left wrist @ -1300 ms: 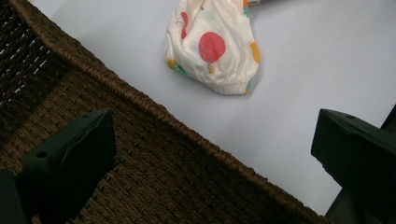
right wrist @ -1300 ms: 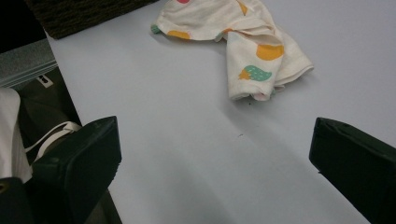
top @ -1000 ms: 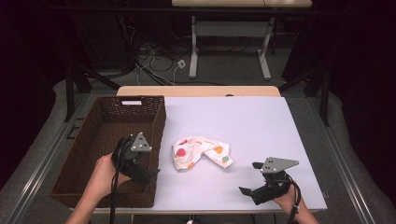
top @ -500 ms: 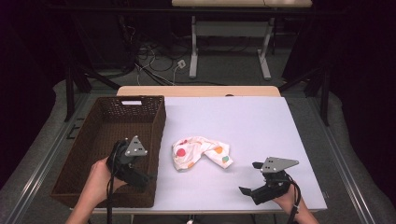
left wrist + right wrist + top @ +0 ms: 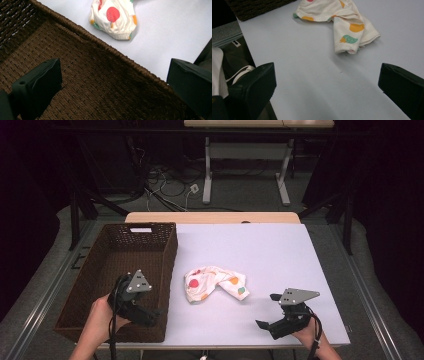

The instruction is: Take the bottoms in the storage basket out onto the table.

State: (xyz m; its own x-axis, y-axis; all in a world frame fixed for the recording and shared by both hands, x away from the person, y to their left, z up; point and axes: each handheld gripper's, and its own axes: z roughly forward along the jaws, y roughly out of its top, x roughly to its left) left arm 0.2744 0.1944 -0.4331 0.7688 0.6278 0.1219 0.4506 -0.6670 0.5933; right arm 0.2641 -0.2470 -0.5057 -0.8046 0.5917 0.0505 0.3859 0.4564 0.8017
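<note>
Crumpled cloth lies flat — long axis left-right across table.

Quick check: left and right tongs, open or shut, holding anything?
Left tongs: open, holding nothing, over the wicker basket.
Right tongs: open, holding nothing, above the table near the spotted cloth.

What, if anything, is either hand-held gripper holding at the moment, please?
Nothing is held. Both the left hand-held gripper and the right hand-held gripper are open and empty; the cloth lies untouched on the table.
</note>
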